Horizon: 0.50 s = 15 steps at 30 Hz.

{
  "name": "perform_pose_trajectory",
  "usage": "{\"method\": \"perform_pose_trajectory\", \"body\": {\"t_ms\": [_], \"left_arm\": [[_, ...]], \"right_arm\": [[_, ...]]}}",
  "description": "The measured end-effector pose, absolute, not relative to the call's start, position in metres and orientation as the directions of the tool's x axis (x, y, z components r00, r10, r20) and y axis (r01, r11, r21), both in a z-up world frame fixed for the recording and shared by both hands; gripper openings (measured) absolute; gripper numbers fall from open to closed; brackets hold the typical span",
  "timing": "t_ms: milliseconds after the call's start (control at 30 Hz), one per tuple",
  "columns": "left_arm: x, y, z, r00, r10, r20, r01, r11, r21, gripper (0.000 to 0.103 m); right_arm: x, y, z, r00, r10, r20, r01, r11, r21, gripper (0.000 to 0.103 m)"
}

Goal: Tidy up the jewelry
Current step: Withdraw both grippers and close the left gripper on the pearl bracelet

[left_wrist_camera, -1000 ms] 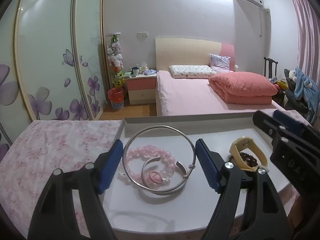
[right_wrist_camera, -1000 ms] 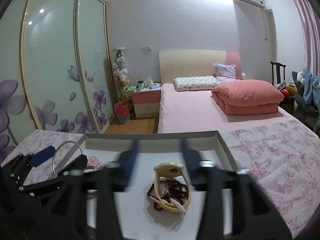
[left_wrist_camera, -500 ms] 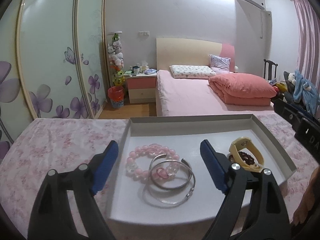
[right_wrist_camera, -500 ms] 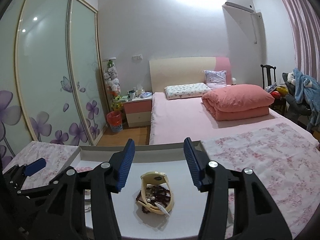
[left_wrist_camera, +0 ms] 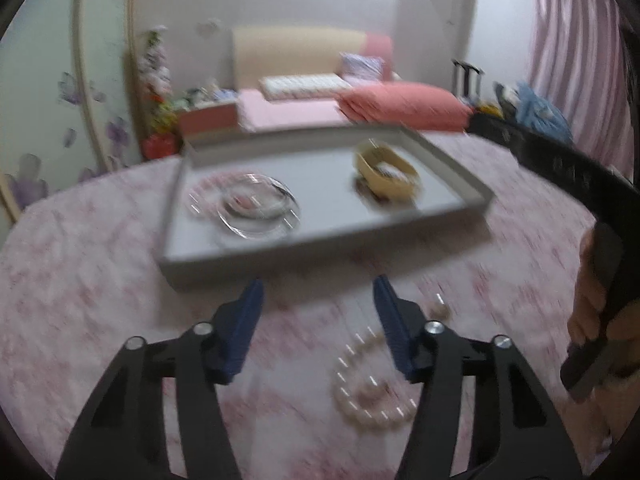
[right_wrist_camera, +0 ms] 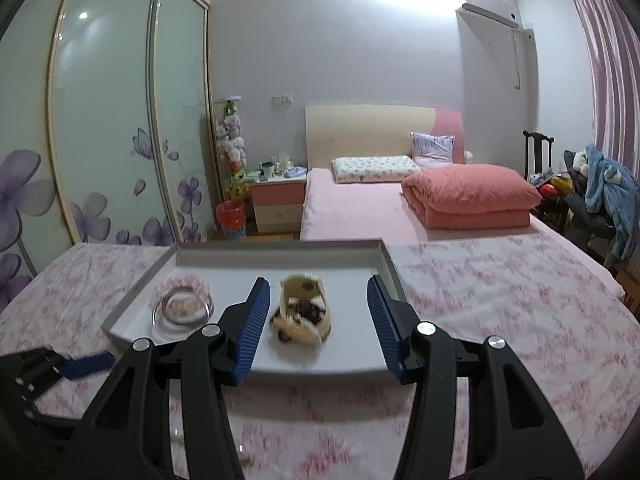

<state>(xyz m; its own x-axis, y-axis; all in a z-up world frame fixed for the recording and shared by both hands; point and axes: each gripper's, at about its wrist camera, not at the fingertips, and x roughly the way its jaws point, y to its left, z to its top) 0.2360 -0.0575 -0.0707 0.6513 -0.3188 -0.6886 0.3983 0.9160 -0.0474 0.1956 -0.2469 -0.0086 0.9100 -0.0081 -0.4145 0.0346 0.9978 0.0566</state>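
Observation:
A shallow grey tray (left_wrist_camera: pixel 188 270) (right_wrist_camera: pixel 384 256) lies on the pink floral cloth. In it are silver bangles over a pink bead bracelet (left_wrist_camera: pixel 256 204) (right_wrist_camera: pixel 182 304) on the left and a yellow watch around dark beads (left_wrist_camera: pixel 386 172) (right_wrist_camera: pixel 302 312) on the right. A white pearl bracelet (left_wrist_camera: pixel 372 394) lies on the cloth in front of the tray, beside my left gripper's right finger. My left gripper (left_wrist_camera: pixel 318 292) is open and empty, pulled back from the tray. My right gripper (right_wrist_camera: pixel 316 308) is open and empty over the tray's front edge, with the watch seen between its fingers.
A small pale item (left_wrist_camera: pixel 438 306) lies on the cloth near the pearls. The right gripper's body and the hand (left_wrist_camera: pixel 592 300) are at the right in the left wrist view. A bed (right_wrist_camera: pixel 400 208), nightstand (right_wrist_camera: pixel 278 200) and wardrobe doors (right_wrist_camera: pixel 100 120) stand behind.
My left gripper has pulled back out of the tray and swung over the cloth, leaving the bangles in the tray. My right gripper has drawn back slightly. Both stay open.

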Motion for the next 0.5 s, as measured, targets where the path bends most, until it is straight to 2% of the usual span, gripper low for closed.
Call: {"method": "perform_pose_trajectory", "body": {"t_ms": [200, 500], "left_arm": [[0.234, -0.071, -0.086, 0.586, -0.323, -0.743, 0.451, 0.892, -0.032, 0.037], [0.233, -0.077, -0.097, 0.531, -0.310, -0.788, 0.512, 0.859, 0.007, 0.033]], "right_arm": [[0.186, -0.251, -0.016, 0.898, -0.005, -0.440, 0.035, 0.997, 0.062, 0.052], [0.180, -0.260, -0.024, 0.889, 0.000, -0.459, 0.043, 0.996, 0.084, 0.053]]}}
